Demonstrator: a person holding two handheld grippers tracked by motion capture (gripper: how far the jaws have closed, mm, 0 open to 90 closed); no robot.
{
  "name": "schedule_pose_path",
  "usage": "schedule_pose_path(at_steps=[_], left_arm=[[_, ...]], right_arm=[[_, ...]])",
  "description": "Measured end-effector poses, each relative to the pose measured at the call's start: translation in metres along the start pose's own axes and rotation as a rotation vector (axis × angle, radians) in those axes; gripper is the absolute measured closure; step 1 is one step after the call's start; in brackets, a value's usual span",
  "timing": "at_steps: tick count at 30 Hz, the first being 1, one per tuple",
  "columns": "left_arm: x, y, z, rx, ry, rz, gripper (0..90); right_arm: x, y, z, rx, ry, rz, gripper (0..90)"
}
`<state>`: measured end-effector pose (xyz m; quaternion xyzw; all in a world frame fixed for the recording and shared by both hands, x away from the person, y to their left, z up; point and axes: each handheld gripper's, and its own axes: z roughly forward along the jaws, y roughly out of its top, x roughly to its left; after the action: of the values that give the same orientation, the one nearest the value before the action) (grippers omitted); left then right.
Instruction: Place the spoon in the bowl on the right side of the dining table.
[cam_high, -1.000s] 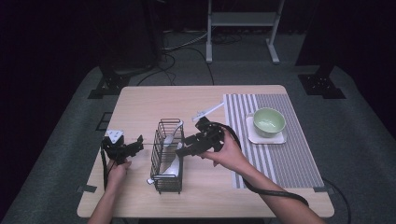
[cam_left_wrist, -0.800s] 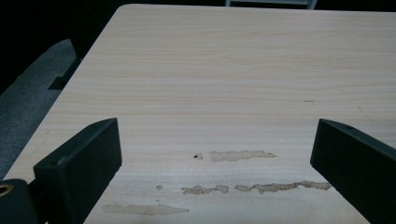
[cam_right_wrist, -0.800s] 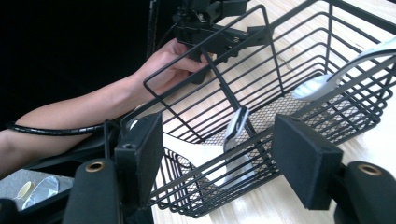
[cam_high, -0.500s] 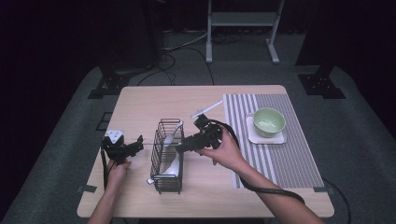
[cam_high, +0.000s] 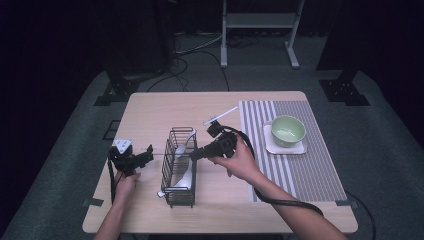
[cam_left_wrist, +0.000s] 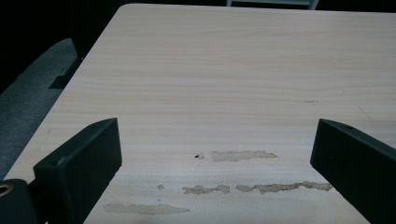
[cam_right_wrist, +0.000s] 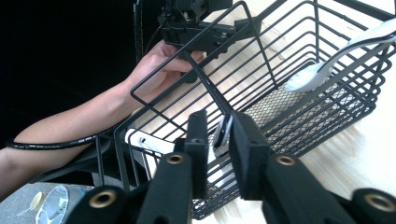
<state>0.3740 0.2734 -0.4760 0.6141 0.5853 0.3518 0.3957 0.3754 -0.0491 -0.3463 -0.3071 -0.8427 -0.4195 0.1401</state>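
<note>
A black wire basket (cam_high: 177, 200) stands left of the table's middle, with a white spoon (cam_high: 184, 176) lying in it. My right gripper (cam_high: 192, 156) reaches over the basket's right rim. Its jaws have just been closing, and in the right gripper view they (cam_right_wrist: 218, 126) press on the handle of a white spoon (cam_right_wrist: 222, 133) beside a rim wire. A second white spoon (cam_right_wrist: 327, 60) leans on the basket (cam_right_wrist: 327, 107) farther back. My left gripper (cam_high: 145, 154) rests left of the basket, open over bare wood (cam_left_wrist: 217, 140), with nothing between its jaws.
A green bowl (cam_high: 288, 130) sits on a white square plate (cam_high: 285, 148) on a striped mat (cam_high: 300, 170) at the right. A thin white utensil (cam_high: 220, 116) lies on the wood behind the right hand. Dried smears (cam_left_wrist: 243, 156) mark the table ahead of the left gripper.
The right gripper's jaws have drawn together at the basket's right rim. Both hands have kept their places.
</note>
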Motion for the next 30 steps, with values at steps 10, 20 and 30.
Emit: schedule_pose_path(at_steps=[10, 20, 30], left_arm=[[0.0, 0.0, 0.0, 0.0, -0.001, -0.005, 1.0], [0.0, 0.0, 0.0, 0.001, -0.004, -0.002, 1.0], [0.0, 0.0, 0.0, -0.001, -0.006, 0.0, 1.0]], right_arm=[[-0.001, -0.001, 0.0, -0.005, 0.027, 0.018, 85.0], [0.004, 0.0, -0.004, -0.032, 0.028, 0.0, 85.3], [0.008, 0.005, -0.015, -0.066, 0.053, 0.01, 85.3]])
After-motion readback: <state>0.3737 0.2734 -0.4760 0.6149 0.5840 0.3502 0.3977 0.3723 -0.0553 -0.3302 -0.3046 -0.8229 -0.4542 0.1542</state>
